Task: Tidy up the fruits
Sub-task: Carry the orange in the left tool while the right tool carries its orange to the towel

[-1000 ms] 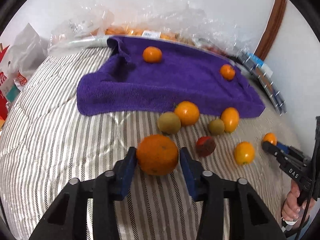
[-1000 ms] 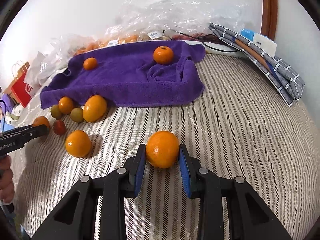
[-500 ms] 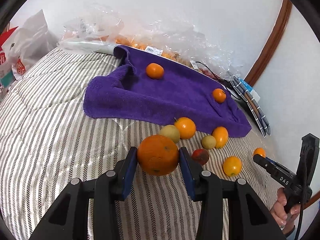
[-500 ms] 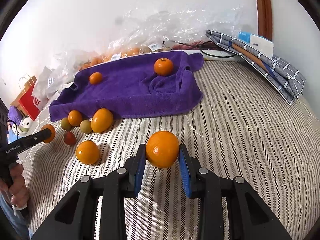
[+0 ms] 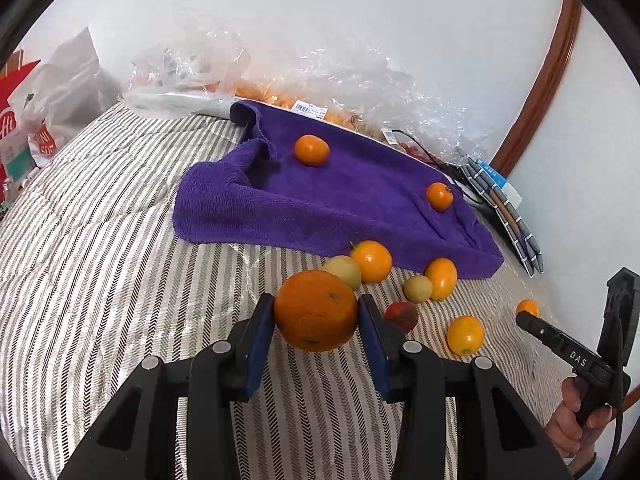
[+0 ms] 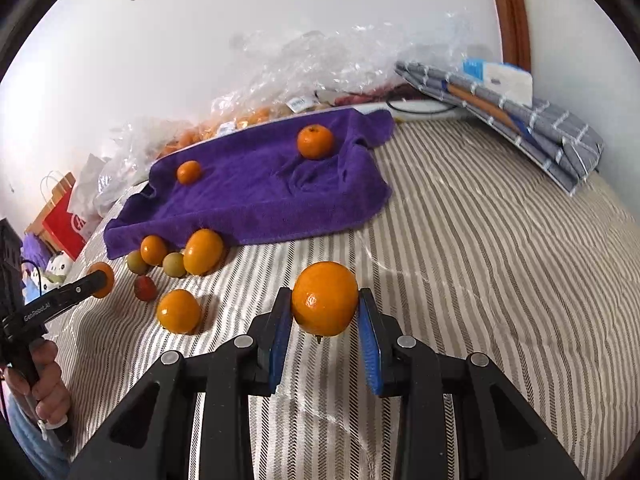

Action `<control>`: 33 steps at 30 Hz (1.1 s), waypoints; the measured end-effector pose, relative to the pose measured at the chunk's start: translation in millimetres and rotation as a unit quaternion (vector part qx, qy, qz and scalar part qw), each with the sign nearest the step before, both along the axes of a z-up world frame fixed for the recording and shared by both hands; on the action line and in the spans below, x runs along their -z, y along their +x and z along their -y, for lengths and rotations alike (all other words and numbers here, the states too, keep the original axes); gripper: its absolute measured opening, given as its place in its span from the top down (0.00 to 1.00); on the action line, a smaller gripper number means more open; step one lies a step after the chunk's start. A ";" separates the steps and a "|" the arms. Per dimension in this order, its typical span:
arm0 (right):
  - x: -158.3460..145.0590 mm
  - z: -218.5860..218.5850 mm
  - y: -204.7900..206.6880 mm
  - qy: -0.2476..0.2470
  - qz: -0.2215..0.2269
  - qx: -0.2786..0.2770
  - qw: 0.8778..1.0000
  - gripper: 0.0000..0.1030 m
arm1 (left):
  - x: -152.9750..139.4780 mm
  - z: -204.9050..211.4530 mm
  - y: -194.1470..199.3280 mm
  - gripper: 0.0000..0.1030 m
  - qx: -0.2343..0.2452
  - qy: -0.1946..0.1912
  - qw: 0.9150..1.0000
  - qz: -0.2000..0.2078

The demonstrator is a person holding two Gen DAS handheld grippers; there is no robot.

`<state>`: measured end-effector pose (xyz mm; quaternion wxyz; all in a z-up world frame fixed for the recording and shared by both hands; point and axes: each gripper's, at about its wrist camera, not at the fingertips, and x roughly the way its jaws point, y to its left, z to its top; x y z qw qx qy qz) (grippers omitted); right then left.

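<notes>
Left tool [image 5: 316, 312] clamps a dimpled round orange [image 5: 316, 310], right tool [image 6: 324, 306] a smooth mandarin [image 6: 325, 304], both above the striped quilted bed [image 6: 480, 260]. Left: loose fruit [image 6: 179, 311] beside a rumpled purple towel [image 6: 256, 196]. Right: bare bed.

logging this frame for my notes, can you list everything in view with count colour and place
oranges on towel: 2, orange, apart on the purple towel
purple towel: 1, on the striped cover
loose fruit: 6, three orange, two green-yellow, one red, on the cover in front of the towel
striped cover: 1, grey-white, below everything
plastic bags: clear, by the wall
folded cloth: 1, grey checked, far right
red paper bag: 1, far left
left gripper: shut on a large orange
right gripper: shut on an orange
</notes>
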<state>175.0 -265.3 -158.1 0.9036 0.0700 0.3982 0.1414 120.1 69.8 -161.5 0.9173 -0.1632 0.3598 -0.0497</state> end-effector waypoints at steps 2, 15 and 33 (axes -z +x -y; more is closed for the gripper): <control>-1.8 1.1 0.2 0.000 -0.003 0.006 1.000 0.69 | -2.2 -0.6 -1.4 0.61 0.003 -0.005 1.000 0.006; -77.2 -29.5 22.9 -0.019 0.057 -0.022 0.998 0.69 | -78.5 -11.3 1.5 0.61 0.007 -0.009 0.999 0.036; -79.0 -62.6 129.1 -0.023 0.082 -0.029 0.996 0.69 | -69.0 0.1 146.1 0.61 -0.010 -0.021 1.000 0.015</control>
